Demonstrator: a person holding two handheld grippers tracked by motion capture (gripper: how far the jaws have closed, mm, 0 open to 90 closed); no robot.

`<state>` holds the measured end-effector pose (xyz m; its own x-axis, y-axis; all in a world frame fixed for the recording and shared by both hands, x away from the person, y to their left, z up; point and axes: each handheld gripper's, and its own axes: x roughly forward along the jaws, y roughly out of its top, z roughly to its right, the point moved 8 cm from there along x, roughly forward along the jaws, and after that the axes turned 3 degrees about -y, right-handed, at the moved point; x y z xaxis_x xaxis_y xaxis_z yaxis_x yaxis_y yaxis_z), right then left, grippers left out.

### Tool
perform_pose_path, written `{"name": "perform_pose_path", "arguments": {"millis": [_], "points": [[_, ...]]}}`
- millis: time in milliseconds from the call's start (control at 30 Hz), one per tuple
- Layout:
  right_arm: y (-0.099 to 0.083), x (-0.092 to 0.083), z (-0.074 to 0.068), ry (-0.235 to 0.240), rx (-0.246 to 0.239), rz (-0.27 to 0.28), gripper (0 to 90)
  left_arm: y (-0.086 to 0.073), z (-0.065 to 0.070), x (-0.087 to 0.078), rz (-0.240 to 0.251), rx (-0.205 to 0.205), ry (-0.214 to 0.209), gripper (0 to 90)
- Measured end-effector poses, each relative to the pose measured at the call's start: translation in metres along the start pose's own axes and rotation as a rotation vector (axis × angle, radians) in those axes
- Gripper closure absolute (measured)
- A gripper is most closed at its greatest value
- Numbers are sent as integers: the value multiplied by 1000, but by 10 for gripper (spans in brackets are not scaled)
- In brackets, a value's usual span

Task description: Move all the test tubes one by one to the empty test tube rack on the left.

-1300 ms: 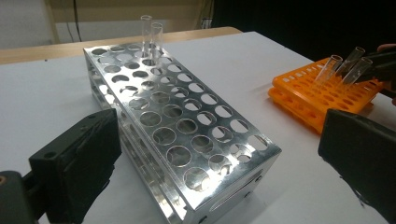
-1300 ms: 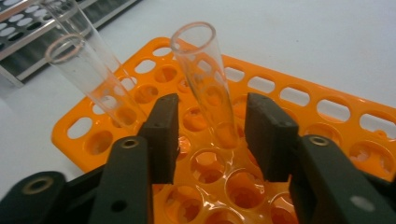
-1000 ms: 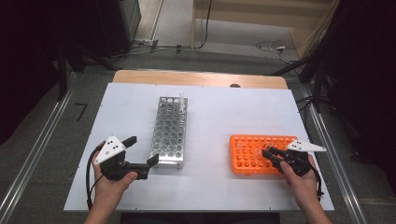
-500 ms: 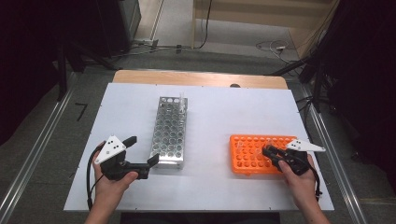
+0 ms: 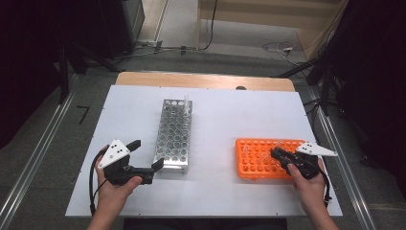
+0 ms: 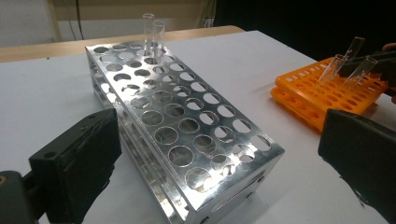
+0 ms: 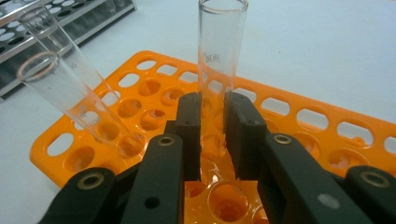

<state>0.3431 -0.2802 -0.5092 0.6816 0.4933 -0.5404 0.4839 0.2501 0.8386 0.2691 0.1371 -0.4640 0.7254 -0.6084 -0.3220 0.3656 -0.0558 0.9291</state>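
My right gripper is shut on a clear glass test tube that stands upright in the orange rack; its jaws have just been closing on the tube. Two more tubes lean in holes of that rack, left of the jaws. In the high view the right gripper sits over the orange rack at the table's right. My left gripper stands open and holds nothing, at the near end of the silver metal rack. Two tubes stand at that rack's far end.
A white board covers the table, with a wooden edge at the back. Bare board lies between the two racks and in front of them. Cables and dark equipment stand on the floor beyond the table.
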Motion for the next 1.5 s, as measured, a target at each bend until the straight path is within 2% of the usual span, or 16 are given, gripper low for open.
{"name": "perform_pose_path", "arguments": {"millis": [233, 667, 1233, 1500], "points": [[10, -12, -1, -14, -7, 33, 736, 0, 2, 1, 2, 1, -3, 0], [31, -33, -12, 3, -22, 108, 736, 1, 4, 1, 3, 2, -6, 0], [55, -49, -44, 64, -61, 183, 736, 1, 9, 4, -2, 12, -17, 0], [61, -52, -64, 113, -97, 202, 736, 2, 15, 7, -2, 17, -31, 0]]}}
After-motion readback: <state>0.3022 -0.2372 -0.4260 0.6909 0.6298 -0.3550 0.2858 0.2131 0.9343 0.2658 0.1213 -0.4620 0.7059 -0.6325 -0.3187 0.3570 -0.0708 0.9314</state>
